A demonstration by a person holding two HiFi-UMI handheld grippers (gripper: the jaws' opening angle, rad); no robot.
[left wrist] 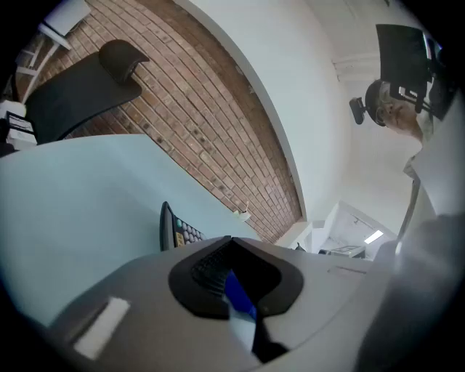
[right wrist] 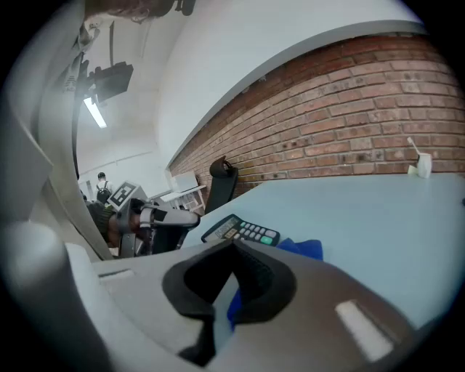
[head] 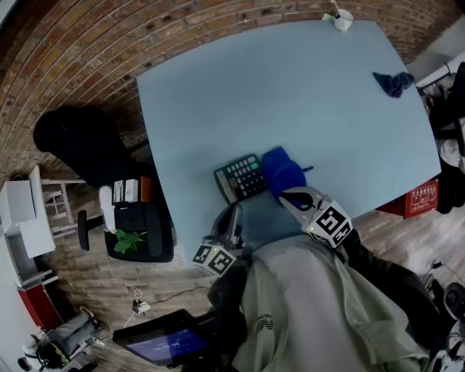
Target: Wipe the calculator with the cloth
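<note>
A dark calculator (head: 240,178) lies on the light blue table (head: 290,94) near its front edge. A crumpled blue cloth (head: 282,171) rests against its right side. My left gripper (head: 234,212) is shut just short of the calculator's near edge, with nothing seen in it. My right gripper (head: 289,196) is shut with its tip at the near edge of the cloth, and no grip shows. The left gripper view shows the calculator (left wrist: 176,229) edge-on past the gripper's body. In the right gripper view the calculator (right wrist: 243,230) and the cloth (right wrist: 304,248) lie just ahead.
A second dark blue cloth (head: 393,82) lies at the table's far right. A white cup (head: 342,19) stands at the far edge by the brick wall. Left of the table are a black office chair (head: 80,142) and a black bin with a green leaf (head: 138,234).
</note>
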